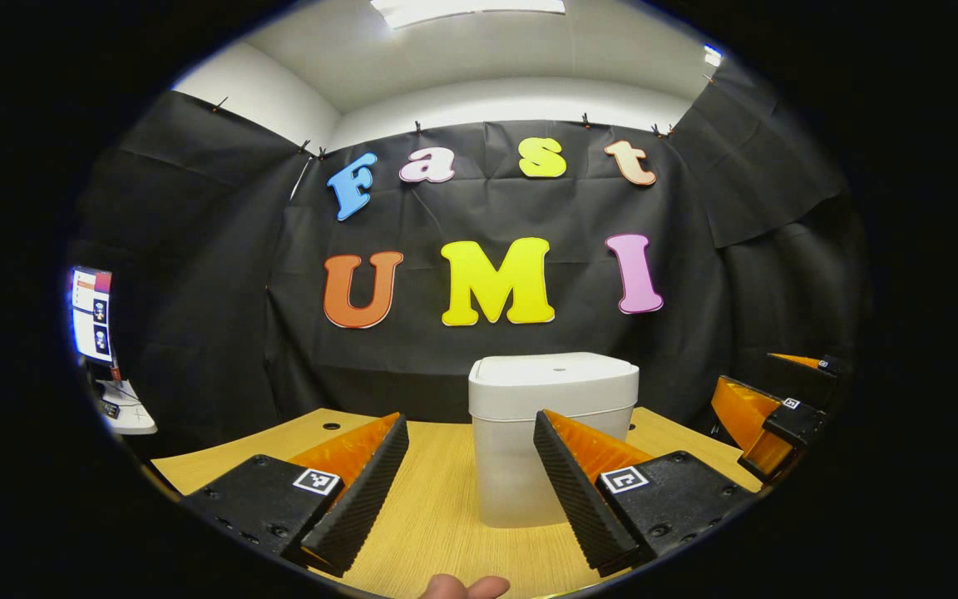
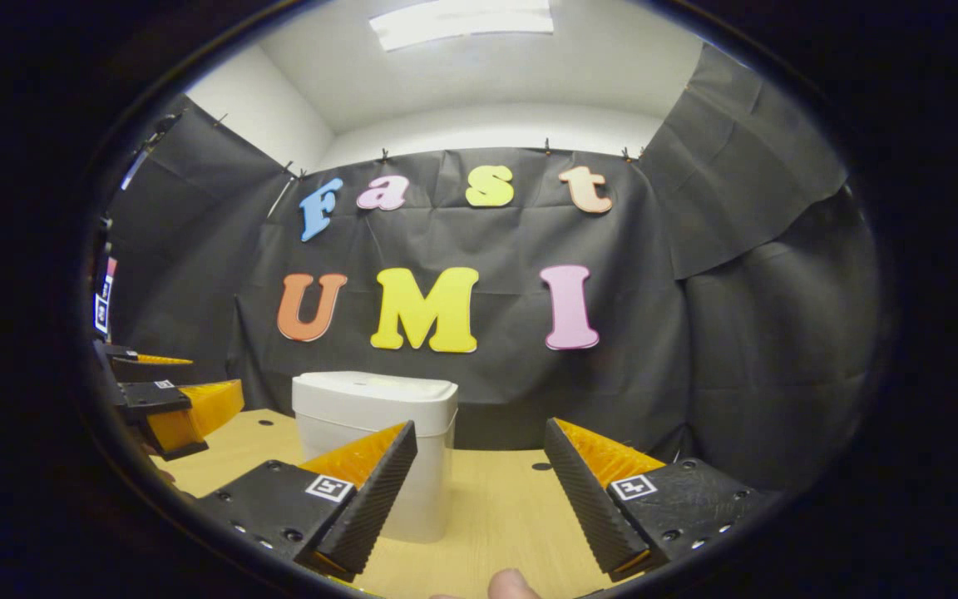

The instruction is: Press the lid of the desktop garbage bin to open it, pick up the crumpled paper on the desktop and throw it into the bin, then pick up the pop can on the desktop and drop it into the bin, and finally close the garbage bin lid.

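Observation:
A white desktop garbage bin (image 1: 554, 416) stands on the wooden table (image 1: 437, 532) with its lid (image 1: 558, 370) down. My left gripper (image 1: 471, 418) hovers open just in front of it, and the bin's body shows between the two fingers with nothing held. The right gripper (image 1: 770, 416) appears at the far right of the left gripper view. In the right gripper view the bin (image 2: 375, 416) sits left of centre, its lid (image 2: 379, 387) closed. My right gripper (image 2: 480, 426) is open and empty, to the right of the bin. The left gripper (image 2: 171, 399) shows at the far left.
Black cloth walls close off the back and sides of the table. A monitor (image 1: 92, 312) and a white stand (image 1: 125, 408) sit off the table's left end. Round cable holes (image 1: 331, 426) (image 2: 540, 467) mark the tabletop. A fingertip (image 1: 466, 586) shows at the bottom.

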The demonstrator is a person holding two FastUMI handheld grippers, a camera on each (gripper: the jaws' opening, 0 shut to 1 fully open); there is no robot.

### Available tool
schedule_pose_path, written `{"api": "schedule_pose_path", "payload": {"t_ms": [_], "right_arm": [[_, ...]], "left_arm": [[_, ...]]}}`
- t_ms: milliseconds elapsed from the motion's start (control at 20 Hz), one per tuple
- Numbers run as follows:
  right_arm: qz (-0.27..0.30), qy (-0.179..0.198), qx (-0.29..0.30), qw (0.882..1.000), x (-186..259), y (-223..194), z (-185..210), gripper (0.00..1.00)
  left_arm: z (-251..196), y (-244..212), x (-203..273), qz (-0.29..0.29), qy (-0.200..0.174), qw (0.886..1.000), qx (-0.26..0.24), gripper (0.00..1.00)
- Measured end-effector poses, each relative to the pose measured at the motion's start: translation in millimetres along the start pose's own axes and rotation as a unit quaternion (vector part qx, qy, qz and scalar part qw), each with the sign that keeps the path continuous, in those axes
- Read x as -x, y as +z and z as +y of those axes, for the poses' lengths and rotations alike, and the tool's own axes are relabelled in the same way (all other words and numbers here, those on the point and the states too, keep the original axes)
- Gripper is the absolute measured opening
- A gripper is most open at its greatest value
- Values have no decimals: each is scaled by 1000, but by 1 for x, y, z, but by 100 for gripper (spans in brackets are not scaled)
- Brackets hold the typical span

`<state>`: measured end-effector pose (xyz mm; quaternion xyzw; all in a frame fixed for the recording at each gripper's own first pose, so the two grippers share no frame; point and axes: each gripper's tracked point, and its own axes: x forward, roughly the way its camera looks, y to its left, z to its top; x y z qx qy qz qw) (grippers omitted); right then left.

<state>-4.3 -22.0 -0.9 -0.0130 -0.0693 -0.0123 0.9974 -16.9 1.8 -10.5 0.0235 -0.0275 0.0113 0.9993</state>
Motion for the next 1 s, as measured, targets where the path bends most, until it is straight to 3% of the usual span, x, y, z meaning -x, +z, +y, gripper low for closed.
{"api": "schedule_pose_path", "payload": {"t_ms": [1000], "right_arm": [[7, -1, -1, 1000, 2, -3, 3, 97]], "left_arm": [[5, -1, 0, 2, -1, 1000, 5, 98]]}}
